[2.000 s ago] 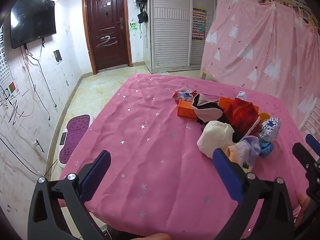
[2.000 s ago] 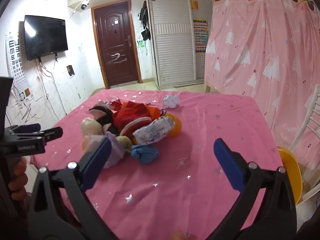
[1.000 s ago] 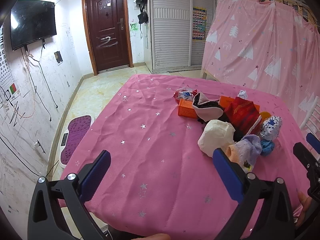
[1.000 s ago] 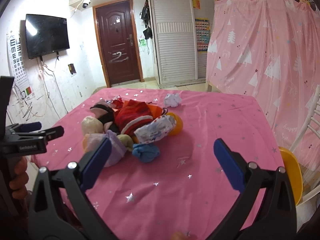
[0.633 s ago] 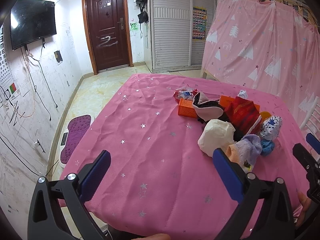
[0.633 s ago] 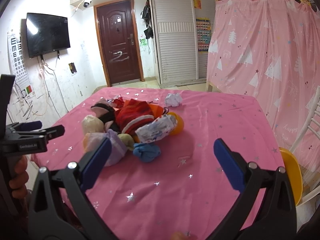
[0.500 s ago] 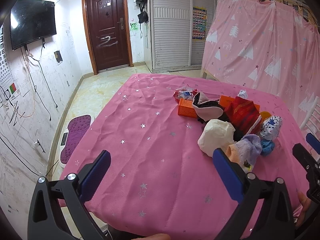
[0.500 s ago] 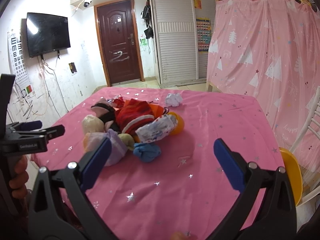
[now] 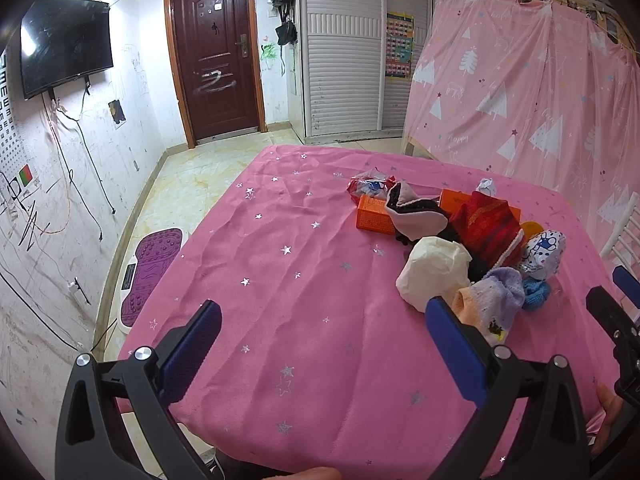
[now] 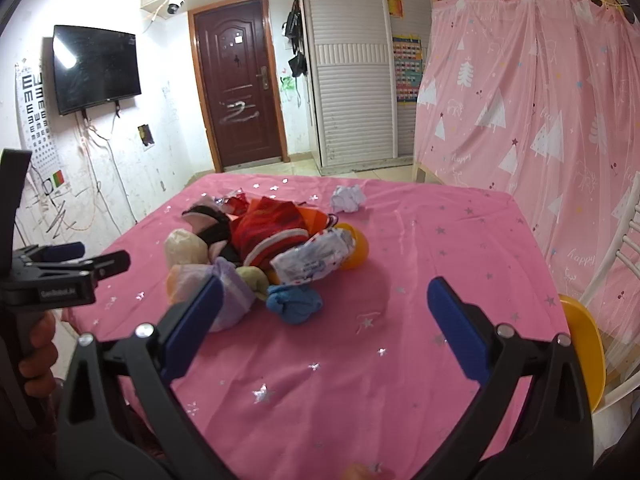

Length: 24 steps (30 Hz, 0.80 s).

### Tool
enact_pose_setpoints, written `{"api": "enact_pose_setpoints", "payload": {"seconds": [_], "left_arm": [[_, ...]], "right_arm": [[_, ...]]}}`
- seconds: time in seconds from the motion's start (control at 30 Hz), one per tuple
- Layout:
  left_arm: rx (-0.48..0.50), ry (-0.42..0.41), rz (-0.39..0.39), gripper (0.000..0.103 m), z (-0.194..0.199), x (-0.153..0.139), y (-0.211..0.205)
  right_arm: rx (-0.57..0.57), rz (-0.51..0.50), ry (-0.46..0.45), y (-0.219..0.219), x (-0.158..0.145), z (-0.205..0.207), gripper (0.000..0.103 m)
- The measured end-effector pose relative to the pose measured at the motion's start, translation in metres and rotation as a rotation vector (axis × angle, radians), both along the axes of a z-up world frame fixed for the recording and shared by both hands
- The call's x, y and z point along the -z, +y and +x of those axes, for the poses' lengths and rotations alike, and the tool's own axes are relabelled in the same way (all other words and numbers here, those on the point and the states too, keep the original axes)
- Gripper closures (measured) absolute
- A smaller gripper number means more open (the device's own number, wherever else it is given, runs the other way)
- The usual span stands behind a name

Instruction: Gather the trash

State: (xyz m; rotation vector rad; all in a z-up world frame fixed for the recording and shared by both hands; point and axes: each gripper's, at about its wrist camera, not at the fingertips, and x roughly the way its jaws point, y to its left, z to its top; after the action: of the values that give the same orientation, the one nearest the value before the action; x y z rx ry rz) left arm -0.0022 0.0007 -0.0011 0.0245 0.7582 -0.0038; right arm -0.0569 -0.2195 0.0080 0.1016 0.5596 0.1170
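Note:
A heap of mixed things lies on the pink starred tablecloth (image 9: 280, 280): a crumpled white paper ball (image 10: 347, 198), a red foil wrapper (image 9: 368, 187), an orange box (image 9: 374, 220), a silver-blue snack wrapper (image 10: 314, 256), a cream wad (image 9: 434, 274), a red striped sock (image 9: 486, 226) and other socks. My left gripper (image 9: 324, 344) is open and empty, above the cloth left of the heap. My right gripper (image 10: 324, 312) is open and empty, near the table's front, with a blue sock (image 10: 294, 303) just ahead.
A yellow chair seat (image 10: 584, 352) and white chair frame stand at the table's right edge. A pink curtain (image 10: 540, 100) hangs behind. A purple mat (image 9: 150, 276) lies on the floor left of the table. A door and TV are on the far walls.
My right gripper has drifted very slightly; the left gripper and the heap have not visibly moved.

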Motion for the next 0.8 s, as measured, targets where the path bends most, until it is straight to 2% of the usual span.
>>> {"api": "enact_pose_setpoints", "payload": {"seconds": [0.8], "left_arm": [[0.001,0.002,0.004,0.008,0.0005,0.0012,0.0010]], "right_arm": [[-0.001,-0.002,0.003,0.0010,0.0011,0.0007,0.005]]}}
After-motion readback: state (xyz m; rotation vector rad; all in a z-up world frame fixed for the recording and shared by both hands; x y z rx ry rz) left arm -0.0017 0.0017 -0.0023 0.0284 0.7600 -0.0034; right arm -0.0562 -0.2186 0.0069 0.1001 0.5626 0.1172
